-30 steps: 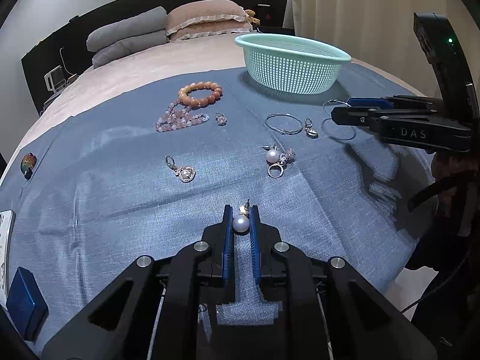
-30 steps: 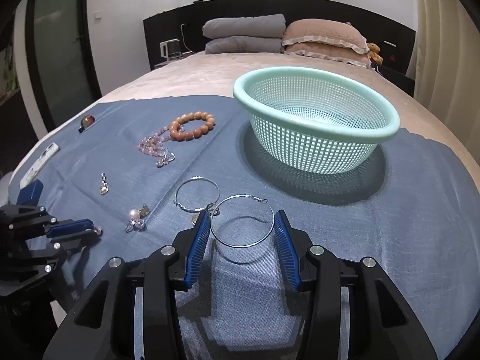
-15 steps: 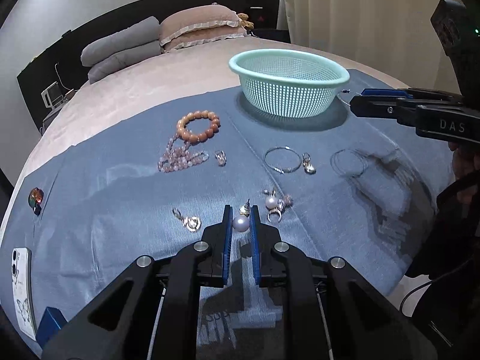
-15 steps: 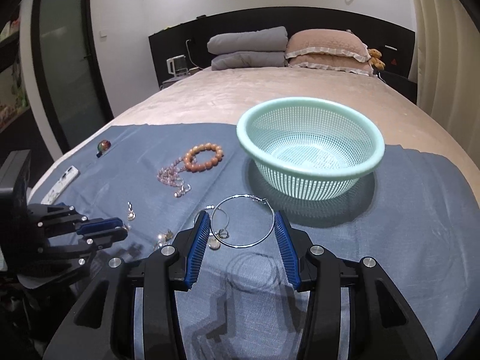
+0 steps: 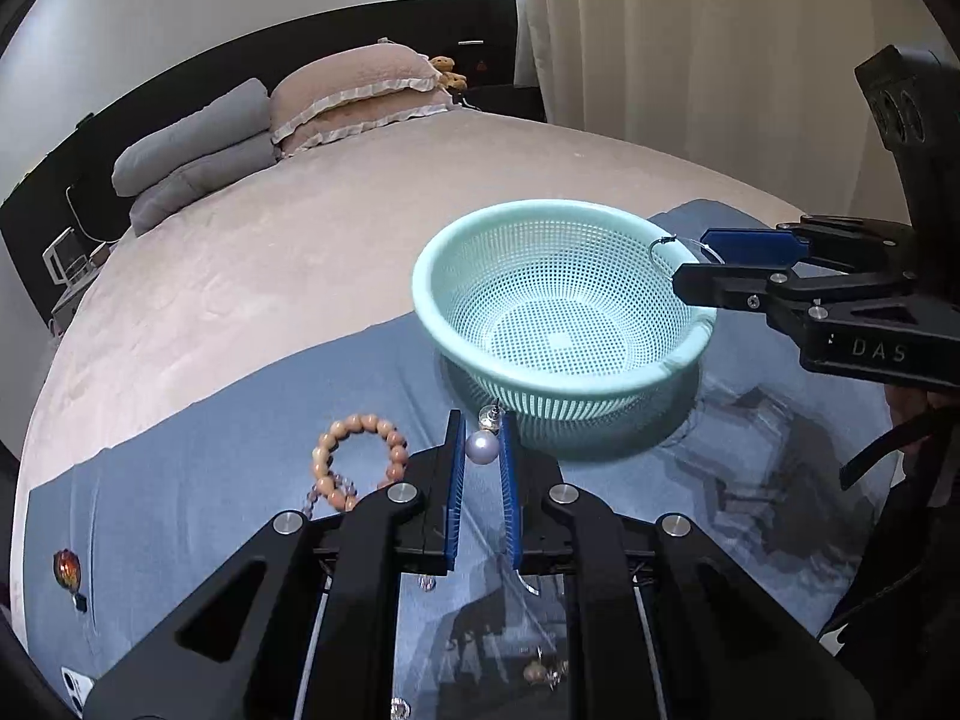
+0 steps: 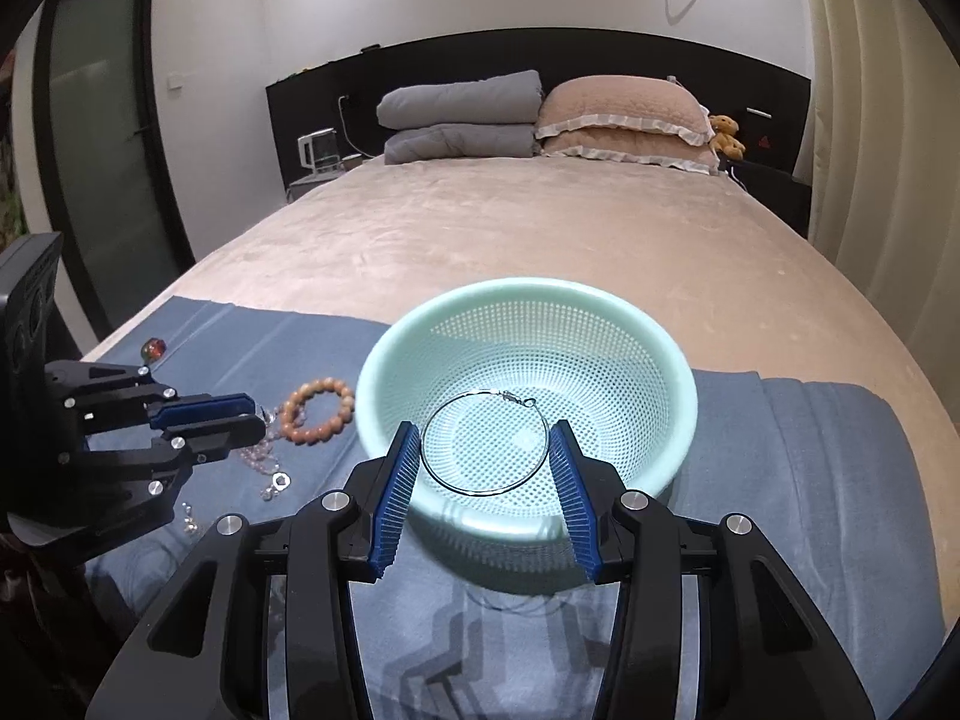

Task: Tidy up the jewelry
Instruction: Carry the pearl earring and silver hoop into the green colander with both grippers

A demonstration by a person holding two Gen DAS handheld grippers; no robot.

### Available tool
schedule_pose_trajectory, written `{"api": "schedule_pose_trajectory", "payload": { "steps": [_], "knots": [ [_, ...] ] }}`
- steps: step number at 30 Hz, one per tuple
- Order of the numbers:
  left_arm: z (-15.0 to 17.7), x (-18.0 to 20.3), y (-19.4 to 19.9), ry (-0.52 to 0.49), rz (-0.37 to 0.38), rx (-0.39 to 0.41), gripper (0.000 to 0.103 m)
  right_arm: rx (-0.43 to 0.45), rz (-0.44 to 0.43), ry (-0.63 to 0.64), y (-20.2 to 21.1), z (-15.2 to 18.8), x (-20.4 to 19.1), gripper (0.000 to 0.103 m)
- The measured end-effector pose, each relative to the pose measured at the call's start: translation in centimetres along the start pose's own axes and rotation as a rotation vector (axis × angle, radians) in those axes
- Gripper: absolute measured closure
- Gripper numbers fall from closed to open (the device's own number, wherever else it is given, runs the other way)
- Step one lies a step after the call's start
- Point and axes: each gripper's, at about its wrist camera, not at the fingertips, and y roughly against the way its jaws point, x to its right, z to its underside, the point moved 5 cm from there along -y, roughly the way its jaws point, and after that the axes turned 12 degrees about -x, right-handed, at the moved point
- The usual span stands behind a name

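Jewelry lies scattered on a blue cloth [image 6: 810, 462] spread over the near end of a beige bed [image 6: 540, 228], with grey and pink pillows stacked at the far headboard

A mint-green mesh basket [image 5: 474, 252] stands on the cloth, toward its far edge, and nothing shows inside it

The right gripper [image 6: 485, 444] hangs over the near rim of the basket, its blue fingers [image 6: 396, 480] pinching a large thin silver hoop earring [image 6: 432, 420] across its width, so the hoop sits in the air above the basket's bowl; in the left wrist view the same gripper [image 5: 690, 264] reaches in from the right, its tips over the basket's right rim

The left gripper [image 5: 482, 450] is raised just near of the basket, its fingers [image 5: 456, 474] pressed on a pearl earring [image 5: 482, 447], the white pearl between the pads and the small metal stud standing up from it; in the right wrist view this gripper [image 6: 255, 414] sits to the left of the basket

An orange bead bracelet [image 5: 360, 456] lies on the cloth left of the basket, touching a paler pink bead strand [image 6: 258, 456] just near of it

A small orange stone [image 5: 67, 567] rests near the cloth's left edge, well apart from the rest

A few smaller pieces [image 6: 279, 480] lie near the pink strand, too small to tell apart
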Motion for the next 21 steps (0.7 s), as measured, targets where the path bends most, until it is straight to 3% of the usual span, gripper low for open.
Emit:
{"api": "schedule_pose_trajectory", "payload": {
  "steps": [11,21],
  "knots": [
    [-5.9,0.4,-4.5,-0.037,0.058,-0.004,0.091,-0.093,0.019,-0.018,-4.7,-1.8,3.6,0.061],
    [-6.8,1.1,-7.7,-0.058,0.067,-0.054,0.091,-0.115,0.016,-0.013,-6.2,-1.2,3.9,0.061]
  ]
}}
